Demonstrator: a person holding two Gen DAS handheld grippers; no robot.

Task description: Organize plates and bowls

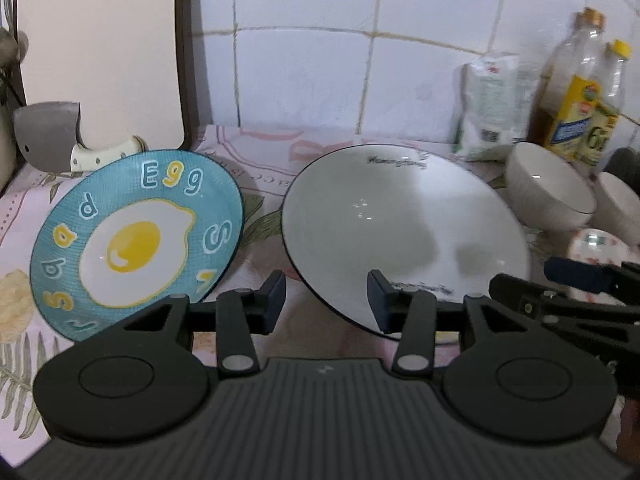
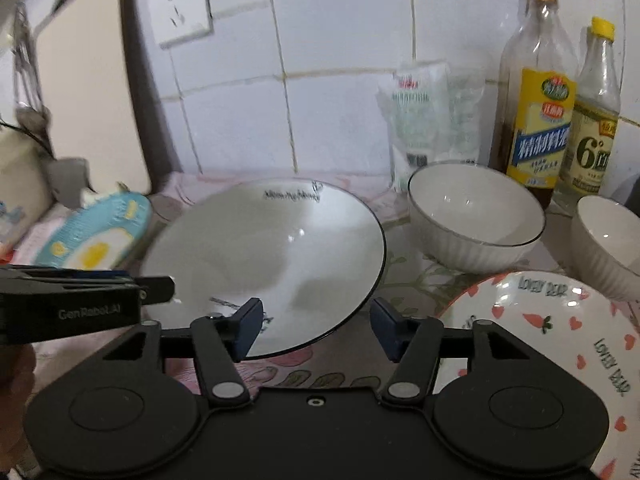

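Observation:
A blue plate with a fried-egg picture (image 1: pixel 136 240) lies at the left; it also shows in the right wrist view (image 2: pixel 96 232). A large white plate with a black rim (image 1: pixel 404 232) (image 2: pixel 276 256) lies in the middle. Two white ribbed bowls (image 2: pixel 476 220) (image 2: pixel 608 240) stand at the right, and a white plate with carrots and hearts (image 2: pixel 560 340) lies in front of them. My left gripper (image 1: pixel 326 300) is open between the blue and white plates. My right gripper (image 2: pixel 316 326) is open at the white plate's near right rim. Both are empty.
A cleaver (image 1: pixel 52 136) and a cutting board (image 1: pixel 100 48) lean at the back left. Two bottles (image 2: pixel 536 92) (image 2: pixel 592 120) and a white bag (image 2: pixel 432 116) stand against the tiled wall. A floral cloth (image 1: pixel 260 160) covers the counter.

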